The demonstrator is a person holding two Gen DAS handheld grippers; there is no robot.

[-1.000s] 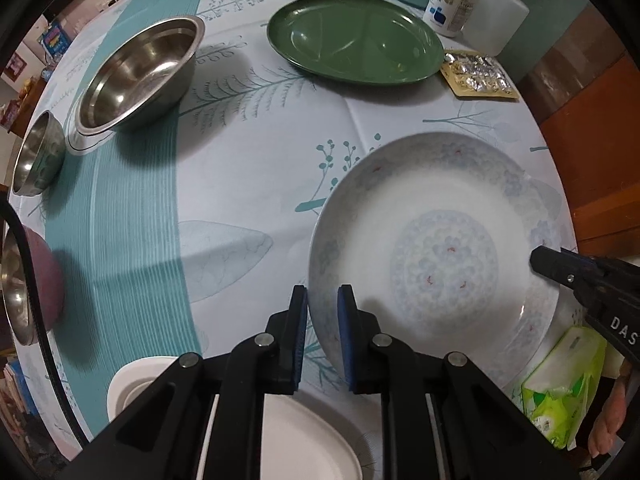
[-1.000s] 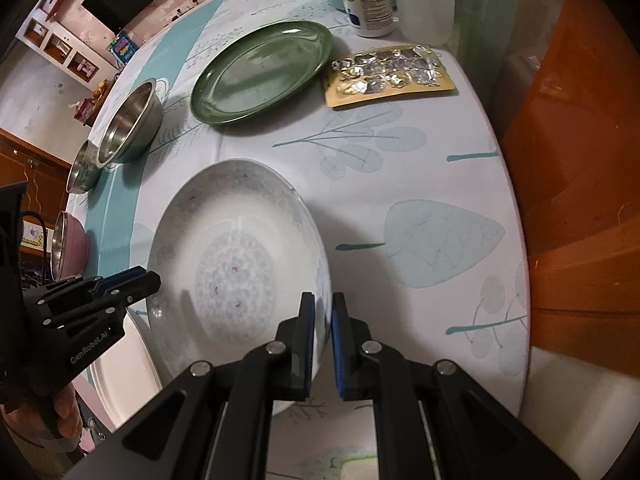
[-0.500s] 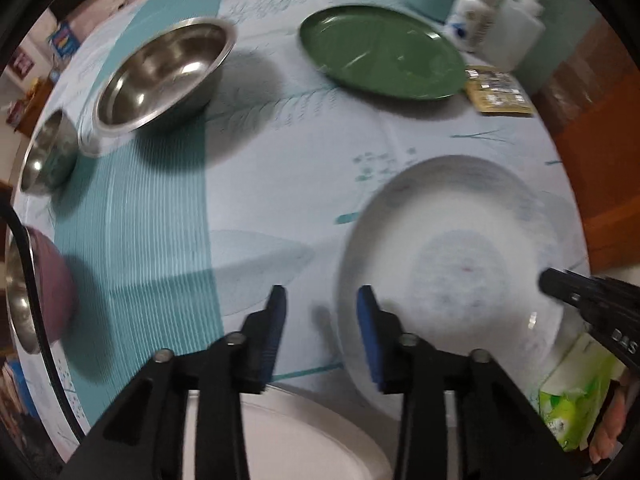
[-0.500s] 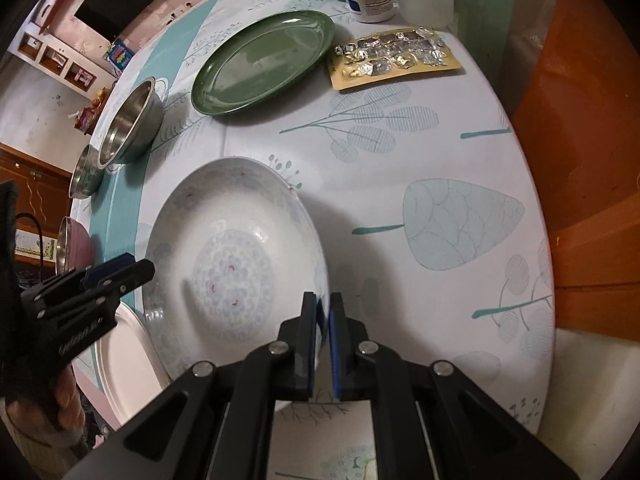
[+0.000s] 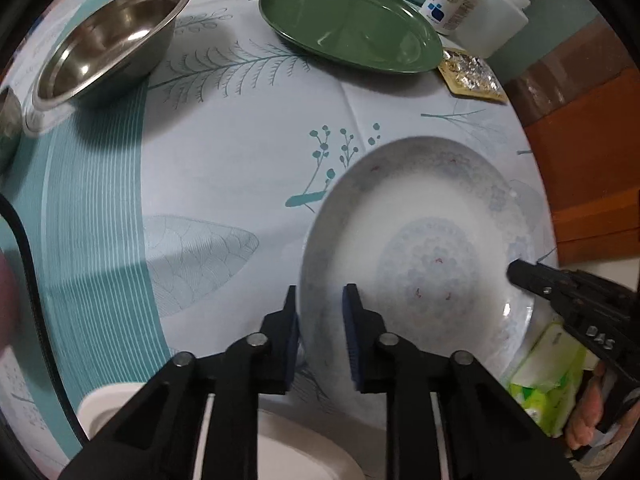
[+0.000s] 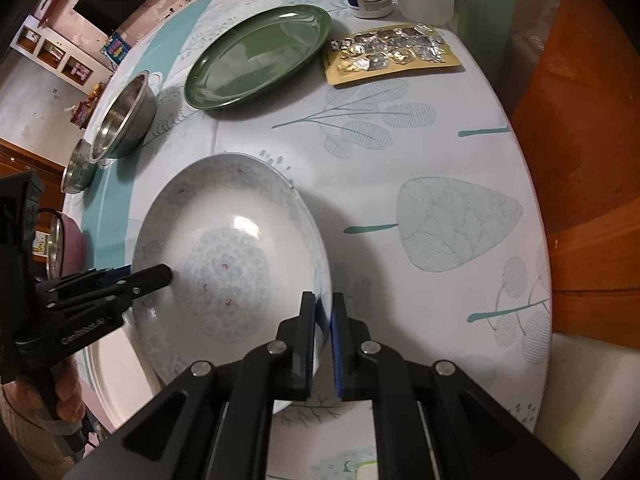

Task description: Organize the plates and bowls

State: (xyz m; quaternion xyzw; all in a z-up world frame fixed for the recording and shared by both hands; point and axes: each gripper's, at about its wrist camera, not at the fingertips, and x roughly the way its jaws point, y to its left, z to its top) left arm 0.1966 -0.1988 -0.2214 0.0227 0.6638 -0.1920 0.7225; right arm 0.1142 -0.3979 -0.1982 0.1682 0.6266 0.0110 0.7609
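White porcelain, pale blue floral print: the big shallow round bowl (image 6: 224, 264) sits at the near edge of the leaf-patterned tablecloth (image 6: 440, 160), tipped up on its right side. The right gripper (image 6: 323, 320) is pinched on that right rim. The left gripper (image 5: 319, 312) straddles the opposite rim, jaws apart, not yet closed. Beyond the bowl lies the flat green plate (image 5: 348, 24); left of that, the steel mixing bowl (image 5: 108, 40). My guess: left closes next.
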